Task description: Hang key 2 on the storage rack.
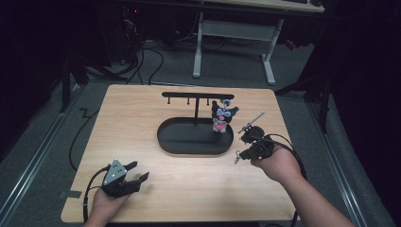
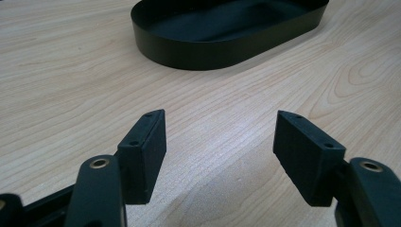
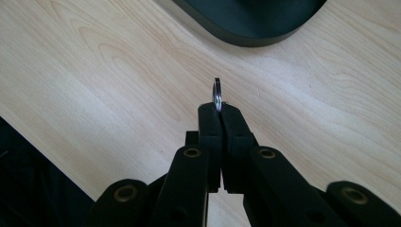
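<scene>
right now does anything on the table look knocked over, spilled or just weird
Nothing stands out. The black oval metal tray sits flat on the light wooden table, its T-shaped hook rack upright with a small black-and-pink plush charm hanging from it. The right gripper pinches a small silver ring.

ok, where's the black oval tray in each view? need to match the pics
High view: the black oval tray lies at the centre of the wooden table, under the hook stand.
Left gripper view: it sits at the top centre, beyond the open jaws.
Right gripper view: one curved edge shows at the top, right of centre, above the shut jaws.
Shared landmark: the table's light wood grain, running up to the tray's wall.
</scene>
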